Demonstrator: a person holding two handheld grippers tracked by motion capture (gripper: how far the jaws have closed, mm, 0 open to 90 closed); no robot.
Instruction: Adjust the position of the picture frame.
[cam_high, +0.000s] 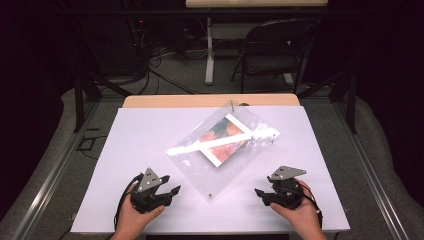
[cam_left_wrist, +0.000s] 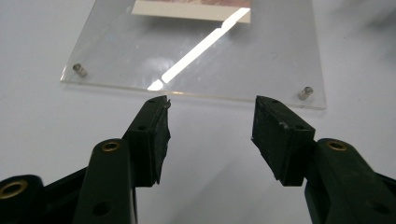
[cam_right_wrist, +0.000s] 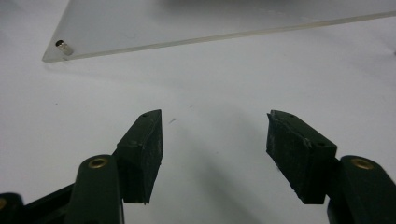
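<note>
On white table (cam_high: 125, 150), clear acrylic frame (cam_high: 220, 170) lies flat, mid-table, turned diamond-wise. Left gripper (cam_high: 170, 186) and right gripper (cam_high: 261, 192) flank its near corner, jaws apart, empty. Advise low approach, pinching edges squarely, clear of corner pins.

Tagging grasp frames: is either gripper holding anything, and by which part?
Nothing is held. The left gripper is open just short of the clear frame's edge; the right gripper is open over bare table, clear of it.

Clear frame (cam_high: 220, 150) on table (cam_high: 140, 140), left claw (cam_high: 169, 186) and right claw (cam_high: 261, 192) flanking its near corner
</note>
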